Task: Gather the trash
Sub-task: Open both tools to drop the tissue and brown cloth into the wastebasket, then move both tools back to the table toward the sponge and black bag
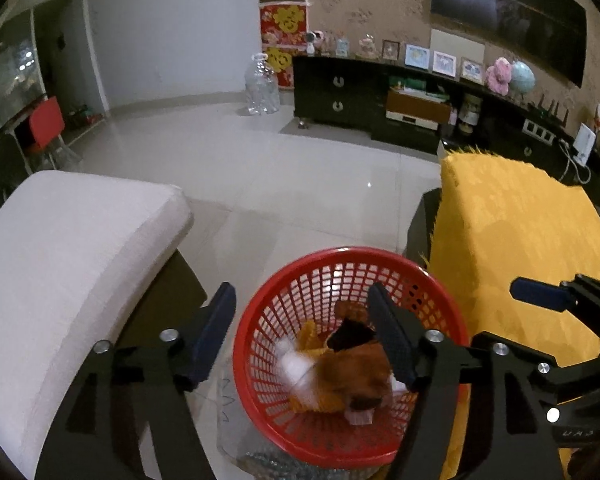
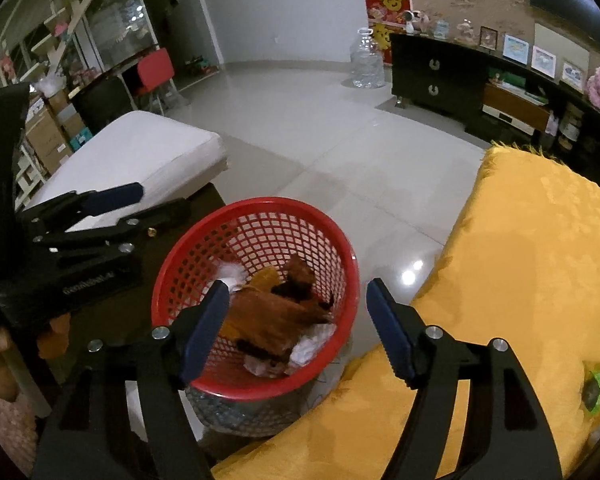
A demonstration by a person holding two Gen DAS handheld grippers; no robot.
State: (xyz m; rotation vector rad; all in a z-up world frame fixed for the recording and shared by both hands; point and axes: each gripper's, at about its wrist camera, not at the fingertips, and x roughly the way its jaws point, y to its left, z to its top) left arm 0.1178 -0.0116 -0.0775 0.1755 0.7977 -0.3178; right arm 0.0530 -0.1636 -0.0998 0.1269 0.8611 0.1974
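A red mesh basket (image 1: 244, 332) (image 2: 260, 202) stands on the floor between two seats. Inside lie crumpled brown and orange wrappers (image 1: 352, 368) (image 2: 268, 316) and white paper scraps (image 2: 312, 344). My left gripper (image 1: 300, 300) hangs open over the basket's left half, nothing between its jaws. My right gripper (image 2: 296, 296) is open above the basket too, and empty. One blue pad of the right gripper (image 1: 540, 298) shows over the yellow cloth. A blue pad of the left gripper (image 2: 116, 196) shows by the white cushion. A small dark and green scrap (image 2: 594, 384) lies on the yellow cloth.
A white cushion (image 1: 72, 264) on a dark base flanks the basket on the left, and a seat under yellow cloth (image 1: 520, 232) stands on the right. Beyond are pale floor tiles (image 1: 284, 168), a dark cabinet (image 1: 340, 92), a big clear water bottle (image 1: 262, 86) and a red chair (image 1: 46, 120).
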